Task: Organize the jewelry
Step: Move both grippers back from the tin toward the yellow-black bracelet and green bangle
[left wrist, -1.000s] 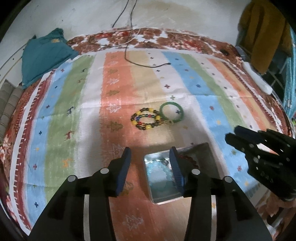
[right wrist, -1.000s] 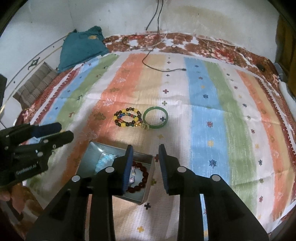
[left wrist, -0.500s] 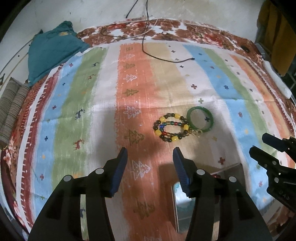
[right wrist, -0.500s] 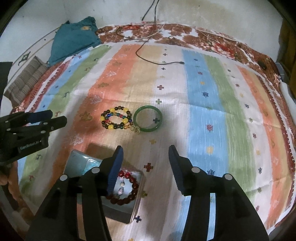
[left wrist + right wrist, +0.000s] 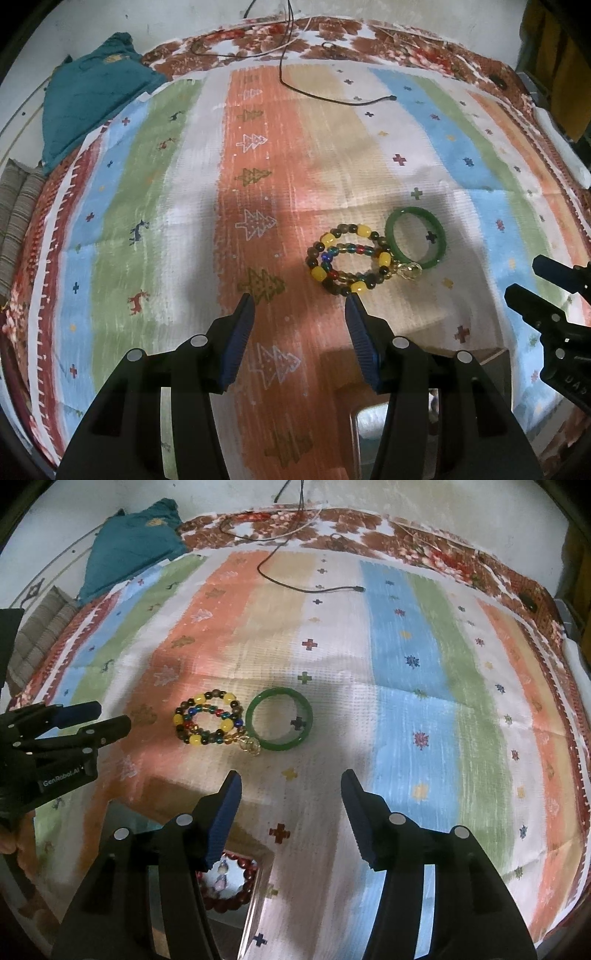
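- Both my grippers, left [image 5: 299, 308] and right [image 5: 290, 783], gape empty; the right's jaws have just been opening.
- Bangle [image 5: 279, 723] lies on the cloth [image 5: 406, 686], touching the beads [image 5: 208, 717].
- Bangle looks rigid, slick, breakable: I grip across its rim.

Striped cloth [image 5: 406, 709] bare towards its right edge, beaded bracelets [image 5: 208, 718] touching green bangle [image 5: 280, 723] mid-cloth, metal tray [image 5: 255, 897] at near edge, black cable [image 5: 310, 587] at far edge.
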A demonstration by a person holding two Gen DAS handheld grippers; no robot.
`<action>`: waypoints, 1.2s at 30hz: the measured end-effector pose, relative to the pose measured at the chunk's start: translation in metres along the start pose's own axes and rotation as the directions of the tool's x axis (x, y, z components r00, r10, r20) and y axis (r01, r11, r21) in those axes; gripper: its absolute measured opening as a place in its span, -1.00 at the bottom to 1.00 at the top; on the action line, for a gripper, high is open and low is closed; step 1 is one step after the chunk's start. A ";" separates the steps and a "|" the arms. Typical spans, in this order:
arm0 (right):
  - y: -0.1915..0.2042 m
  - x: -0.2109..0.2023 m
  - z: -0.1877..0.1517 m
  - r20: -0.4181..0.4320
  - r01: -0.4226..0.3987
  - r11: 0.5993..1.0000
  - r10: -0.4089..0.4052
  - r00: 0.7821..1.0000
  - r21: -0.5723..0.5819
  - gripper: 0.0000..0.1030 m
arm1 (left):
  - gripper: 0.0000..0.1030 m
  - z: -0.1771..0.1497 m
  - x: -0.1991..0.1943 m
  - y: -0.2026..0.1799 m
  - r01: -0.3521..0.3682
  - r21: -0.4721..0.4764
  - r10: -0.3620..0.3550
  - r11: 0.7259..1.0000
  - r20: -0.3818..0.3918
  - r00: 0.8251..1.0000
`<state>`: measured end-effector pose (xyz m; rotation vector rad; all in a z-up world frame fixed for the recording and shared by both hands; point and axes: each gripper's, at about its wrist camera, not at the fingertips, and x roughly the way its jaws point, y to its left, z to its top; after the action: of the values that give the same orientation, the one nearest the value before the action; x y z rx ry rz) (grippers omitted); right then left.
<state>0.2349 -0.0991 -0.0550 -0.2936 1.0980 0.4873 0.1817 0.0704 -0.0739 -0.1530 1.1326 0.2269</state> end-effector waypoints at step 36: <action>0.009 0.069 0.021 -0.138 -0.083 0.996 0.087 0.987 0.040 0.26 | 0.02 0.034 0.075 -0.005 -0.021 0.039 0.025 0.999 -0.099 0.995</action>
<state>0.2718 -0.0661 -0.1077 -0.2540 1.2576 0.5291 0.2435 0.0810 -0.1281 -0.1191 1.2374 0.2202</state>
